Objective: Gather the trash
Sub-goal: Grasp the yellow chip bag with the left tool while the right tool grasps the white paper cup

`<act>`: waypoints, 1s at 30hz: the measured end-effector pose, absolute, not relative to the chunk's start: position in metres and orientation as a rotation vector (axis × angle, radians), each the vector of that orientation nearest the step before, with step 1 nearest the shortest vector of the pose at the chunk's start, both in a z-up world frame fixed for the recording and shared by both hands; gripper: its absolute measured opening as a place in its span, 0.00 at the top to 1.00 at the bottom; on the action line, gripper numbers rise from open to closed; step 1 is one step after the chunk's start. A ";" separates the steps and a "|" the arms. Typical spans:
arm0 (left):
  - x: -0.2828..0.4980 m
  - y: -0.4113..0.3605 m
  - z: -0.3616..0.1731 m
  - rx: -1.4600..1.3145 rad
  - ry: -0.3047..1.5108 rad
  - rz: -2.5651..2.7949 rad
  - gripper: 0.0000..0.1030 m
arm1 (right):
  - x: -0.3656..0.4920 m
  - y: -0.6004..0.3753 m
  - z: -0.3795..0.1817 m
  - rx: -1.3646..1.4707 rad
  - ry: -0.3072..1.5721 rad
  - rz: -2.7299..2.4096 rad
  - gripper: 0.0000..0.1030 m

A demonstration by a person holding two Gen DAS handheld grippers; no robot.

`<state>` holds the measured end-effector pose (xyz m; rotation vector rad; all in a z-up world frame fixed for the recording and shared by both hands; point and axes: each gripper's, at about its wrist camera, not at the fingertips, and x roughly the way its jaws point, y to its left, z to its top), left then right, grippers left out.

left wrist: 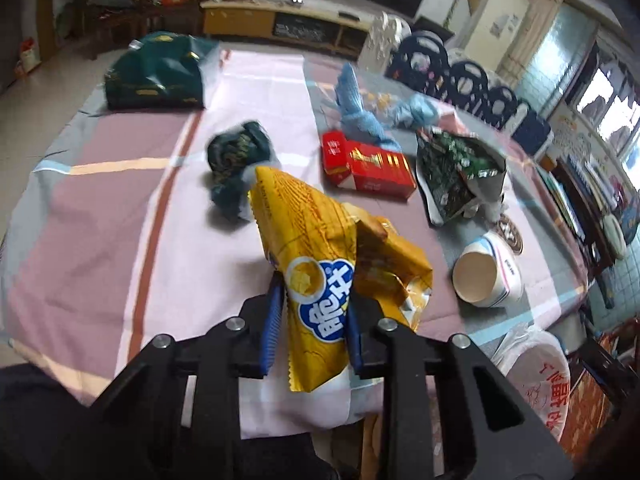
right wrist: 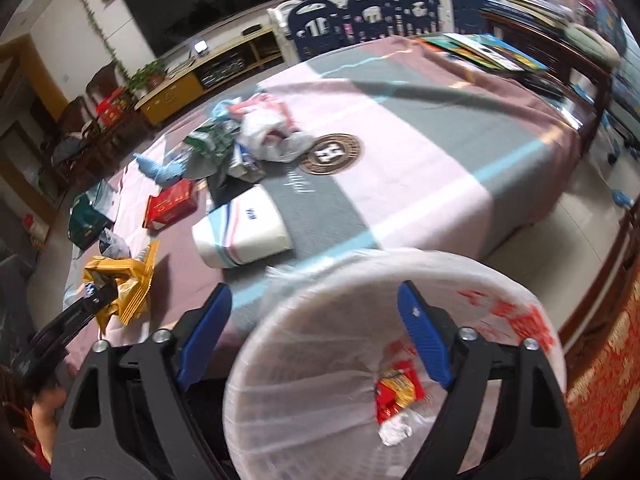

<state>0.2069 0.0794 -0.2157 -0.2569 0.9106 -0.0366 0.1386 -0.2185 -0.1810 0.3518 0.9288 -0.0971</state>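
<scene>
- The left claw (left wrist: pixel 312 312) is pinching the yellow snack bag (left wrist: pixel 312 240) near its bottom seam, above the surface (left wrist: pixel 120 208).
- The bag is looking light and crinkly; gripping the seam suits it.
- The right claw (right wrist: pixel 316 332) is spreading wide over the lined bin (right wrist: pixel 320 360).

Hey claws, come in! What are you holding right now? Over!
Left claw shut on crinkly yellow snack bag. Right claw open over white bag-lined trash bin. Paper cup, red box waiting. Nothing blocking.
</scene>
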 end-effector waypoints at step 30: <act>0.194 0.093 -0.219 -0.255 0.892 0.060 0.71 | 0.230 -0.107 -0.225 0.023 1.031 0.063 0.17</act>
